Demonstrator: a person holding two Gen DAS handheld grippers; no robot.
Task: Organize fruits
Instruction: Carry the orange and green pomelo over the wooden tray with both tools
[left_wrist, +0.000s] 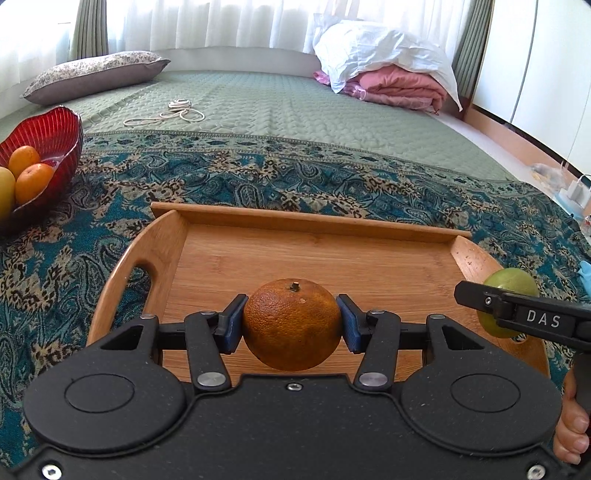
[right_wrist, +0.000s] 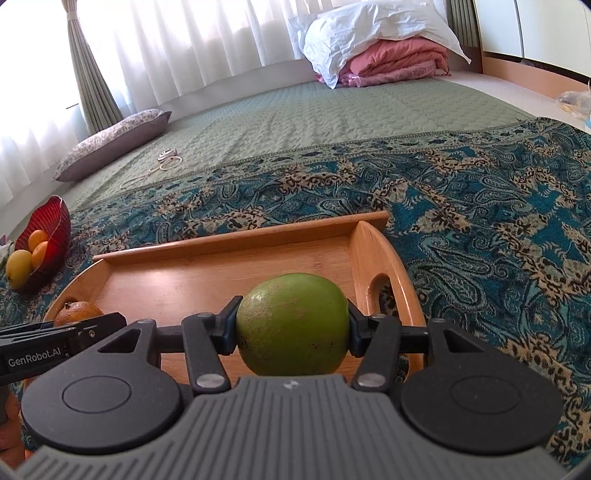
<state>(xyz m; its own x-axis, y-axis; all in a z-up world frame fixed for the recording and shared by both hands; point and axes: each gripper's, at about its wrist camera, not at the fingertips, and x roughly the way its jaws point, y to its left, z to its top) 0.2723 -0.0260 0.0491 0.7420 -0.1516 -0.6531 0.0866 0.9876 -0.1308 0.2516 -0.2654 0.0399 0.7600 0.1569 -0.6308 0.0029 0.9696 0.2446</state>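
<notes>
My left gripper (left_wrist: 291, 323) is shut on an orange (left_wrist: 291, 325) and holds it over the near part of a wooden tray (left_wrist: 314, 254). My right gripper (right_wrist: 291, 326) is shut on a green fruit (right_wrist: 291, 325) over the tray's right side (right_wrist: 229, 273). The green fruit also shows at the right edge of the left wrist view (left_wrist: 513, 284), and the orange shows at the left of the right wrist view (right_wrist: 77, 312). A red glass bowl (left_wrist: 55, 125) at the far left holds two oranges (left_wrist: 33, 177) and a yellow fruit (right_wrist: 18, 264).
The tray lies on a teal patterned cloth (left_wrist: 258, 177) over a green quilted bed (left_wrist: 277, 99). A white cord (left_wrist: 173, 112) lies on the quilt. A pillow (left_wrist: 92, 74) sits back left, folded pink and white bedding (left_wrist: 388, 70) back right.
</notes>
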